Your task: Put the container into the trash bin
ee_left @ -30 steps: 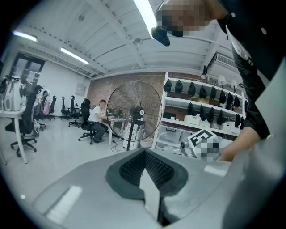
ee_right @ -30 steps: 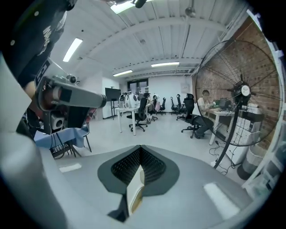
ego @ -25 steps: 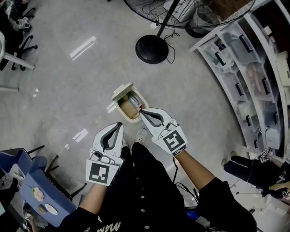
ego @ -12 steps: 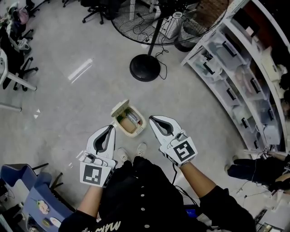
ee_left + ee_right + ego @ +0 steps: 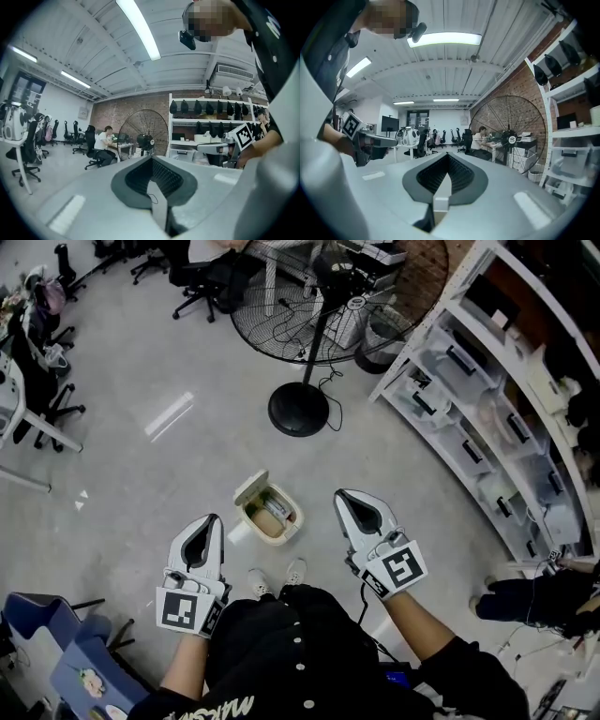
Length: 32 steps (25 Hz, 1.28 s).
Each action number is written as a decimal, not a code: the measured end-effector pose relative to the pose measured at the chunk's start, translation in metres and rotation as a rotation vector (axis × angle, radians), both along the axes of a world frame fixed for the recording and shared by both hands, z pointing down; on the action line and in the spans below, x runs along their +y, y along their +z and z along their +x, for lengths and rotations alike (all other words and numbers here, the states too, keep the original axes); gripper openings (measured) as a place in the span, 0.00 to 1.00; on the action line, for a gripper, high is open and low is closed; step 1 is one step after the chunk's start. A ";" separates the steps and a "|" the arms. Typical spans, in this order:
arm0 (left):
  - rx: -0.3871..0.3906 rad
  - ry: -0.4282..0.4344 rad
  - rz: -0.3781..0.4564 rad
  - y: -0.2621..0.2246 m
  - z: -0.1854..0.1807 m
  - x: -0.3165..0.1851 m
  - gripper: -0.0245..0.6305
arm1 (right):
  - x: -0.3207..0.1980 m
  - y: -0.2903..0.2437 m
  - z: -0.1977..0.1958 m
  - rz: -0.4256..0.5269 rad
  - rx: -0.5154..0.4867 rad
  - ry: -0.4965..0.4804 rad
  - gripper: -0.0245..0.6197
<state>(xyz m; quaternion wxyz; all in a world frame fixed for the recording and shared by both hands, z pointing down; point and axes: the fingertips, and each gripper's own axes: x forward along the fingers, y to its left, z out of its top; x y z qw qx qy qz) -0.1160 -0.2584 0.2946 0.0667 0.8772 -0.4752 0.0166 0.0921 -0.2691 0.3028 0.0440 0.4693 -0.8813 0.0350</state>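
- Backed right claw (image 5: pixel 345 498) off the trash bin (image 5: pixel 292 521) rim within the last second; now clear at the bin's 3 o'clock, jaws together, nothing held.
- Drawn left claw (image 5: pixel 211 523) back too, to the bin's 8 o'clock; closed, empty.
- Container (image 5: pixel 263 521) down inside the bin, lid flipped up, on the floor (image 5: pixel 169 465).
- Drop apparently done; probably only the retreat left.

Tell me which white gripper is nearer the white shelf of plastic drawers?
The right gripper, on the white shelf side of the small beige trash bin; the left gripper is across it.
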 end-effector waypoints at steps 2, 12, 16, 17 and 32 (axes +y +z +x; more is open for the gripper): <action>-0.001 -0.009 0.010 -0.004 -0.004 -0.001 0.04 | 0.000 -0.005 0.006 0.012 0.004 0.021 0.07; -0.019 -0.047 0.048 -0.022 -0.026 0.001 0.04 | 0.006 -0.027 0.036 0.076 -0.054 0.135 0.07; -0.044 -0.077 0.057 -0.023 -0.036 0.001 0.04 | 0.007 -0.034 0.048 0.104 -0.081 0.157 0.07; -0.041 -0.088 0.061 -0.023 -0.040 0.001 0.04 | 0.007 -0.035 0.050 0.109 -0.083 0.164 0.07; -0.045 -0.148 0.093 -0.028 -0.057 0.001 0.04 | 0.003 -0.046 0.069 0.163 -0.079 0.219 0.07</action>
